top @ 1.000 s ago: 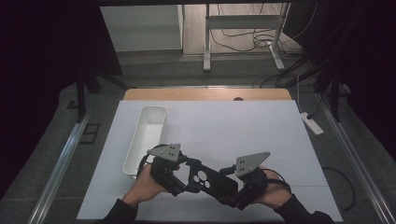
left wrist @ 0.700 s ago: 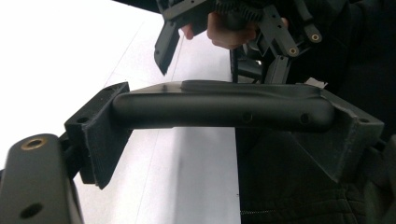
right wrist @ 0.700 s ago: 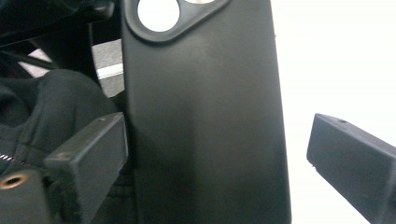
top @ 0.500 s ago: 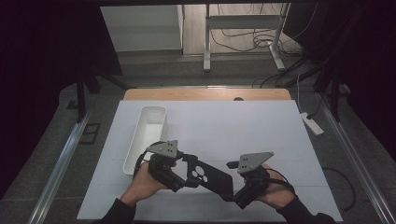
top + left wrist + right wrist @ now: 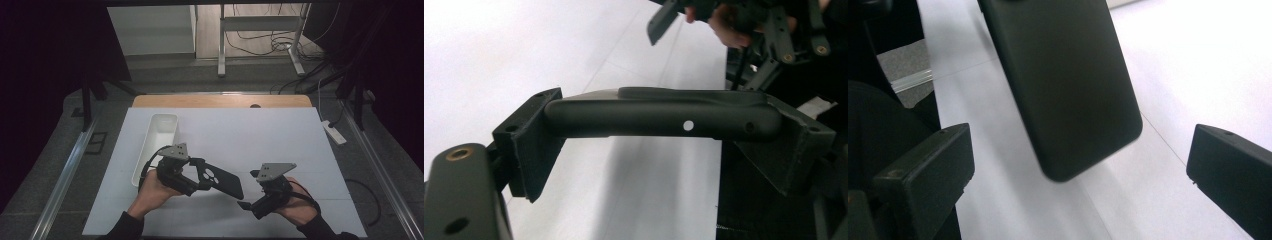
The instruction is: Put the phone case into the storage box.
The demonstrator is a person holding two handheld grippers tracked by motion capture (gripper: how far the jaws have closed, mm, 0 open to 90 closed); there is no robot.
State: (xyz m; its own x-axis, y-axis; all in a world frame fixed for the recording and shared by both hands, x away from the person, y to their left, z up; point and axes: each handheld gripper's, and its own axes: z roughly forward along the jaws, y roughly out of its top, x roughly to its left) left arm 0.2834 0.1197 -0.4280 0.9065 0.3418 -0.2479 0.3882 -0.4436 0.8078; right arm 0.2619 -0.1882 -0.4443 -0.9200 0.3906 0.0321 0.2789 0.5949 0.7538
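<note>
A black phone case (image 5: 220,179) with camera cut-outs hangs just above the white table (image 5: 280,135), and my left gripper (image 5: 192,176) is shut on its left end. In the left gripper view the case's long edge (image 5: 664,117) spans the gap, pressed between both pads of that gripper (image 5: 659,131). My right gripper (image 5: 248,203) sits to the right of the case's free end with a small gap. Its jaws have just been opening. In the right gripper view the case (image 5: 1068,85) hangs ahead, between the wide-apart fingers of the gripper (image 5: 1078,175), touching neither.
A long white tray (image 5: 159,137) stands on the table's left side, just behind my left hand (image 5: 150,192). A power strip (image 5: 334,132) lies off the table's right edge. The person's other hand (image 5: 724,27) and gripper appear far off in the left gripper view.
The right gripper's jaws have opened and come off the case's right end. The case stays in the left gripper, which has shifted slightly left.
</note>
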